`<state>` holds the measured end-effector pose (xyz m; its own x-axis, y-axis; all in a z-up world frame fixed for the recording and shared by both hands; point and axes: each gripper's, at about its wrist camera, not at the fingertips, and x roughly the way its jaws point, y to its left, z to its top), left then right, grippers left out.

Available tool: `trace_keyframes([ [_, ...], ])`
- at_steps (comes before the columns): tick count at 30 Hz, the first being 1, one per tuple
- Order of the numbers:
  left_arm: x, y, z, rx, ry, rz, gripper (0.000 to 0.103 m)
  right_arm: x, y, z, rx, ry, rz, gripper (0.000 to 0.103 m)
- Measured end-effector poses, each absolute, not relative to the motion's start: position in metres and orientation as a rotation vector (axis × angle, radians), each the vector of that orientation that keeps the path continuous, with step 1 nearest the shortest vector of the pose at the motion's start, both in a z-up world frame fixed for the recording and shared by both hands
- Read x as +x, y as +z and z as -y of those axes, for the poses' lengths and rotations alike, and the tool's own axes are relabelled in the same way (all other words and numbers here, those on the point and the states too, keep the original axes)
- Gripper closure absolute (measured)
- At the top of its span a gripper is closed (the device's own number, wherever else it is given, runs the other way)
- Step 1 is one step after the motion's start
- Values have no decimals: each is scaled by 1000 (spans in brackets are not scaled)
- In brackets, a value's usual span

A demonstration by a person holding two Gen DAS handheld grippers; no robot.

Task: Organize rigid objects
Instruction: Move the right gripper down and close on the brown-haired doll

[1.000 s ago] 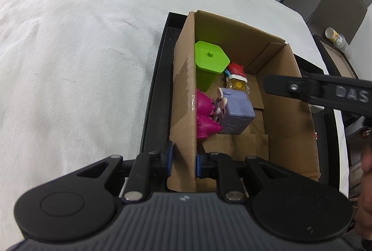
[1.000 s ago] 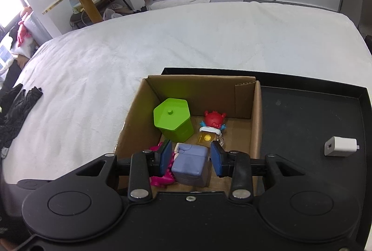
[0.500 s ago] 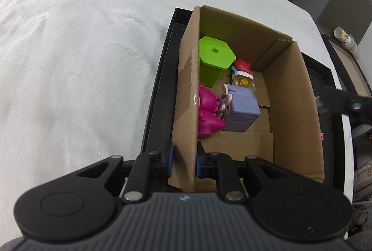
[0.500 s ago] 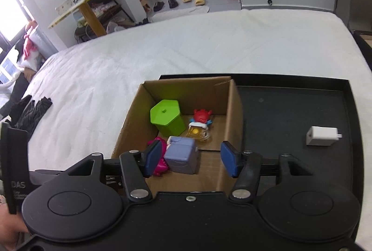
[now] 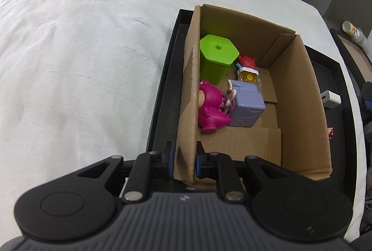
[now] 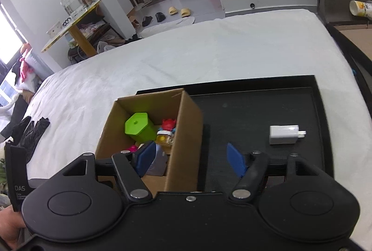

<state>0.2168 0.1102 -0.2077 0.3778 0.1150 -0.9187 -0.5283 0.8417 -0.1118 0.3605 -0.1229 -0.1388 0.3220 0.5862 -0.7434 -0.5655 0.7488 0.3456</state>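
Left claw (image 5: 184, 159) pinched tight on the near wall of the cardboard box (image 5: 300, 97), right claw (image 6: 188, 159) just opened wide, empty, white charger (image 6: 284, 135) on black tray (image 6: 255, 107) to the right

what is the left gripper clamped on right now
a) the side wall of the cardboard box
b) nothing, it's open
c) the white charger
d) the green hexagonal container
a: the left gripper has its blue pads pressed on either side of the cardboard box wall at the near corner.
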Motion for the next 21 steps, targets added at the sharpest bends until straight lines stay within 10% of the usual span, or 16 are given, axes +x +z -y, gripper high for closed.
trace_keyframes([
  [21,205,-192,-100,-428,481,-1082,86,382,-175,175,75,683,-1095,30],
])
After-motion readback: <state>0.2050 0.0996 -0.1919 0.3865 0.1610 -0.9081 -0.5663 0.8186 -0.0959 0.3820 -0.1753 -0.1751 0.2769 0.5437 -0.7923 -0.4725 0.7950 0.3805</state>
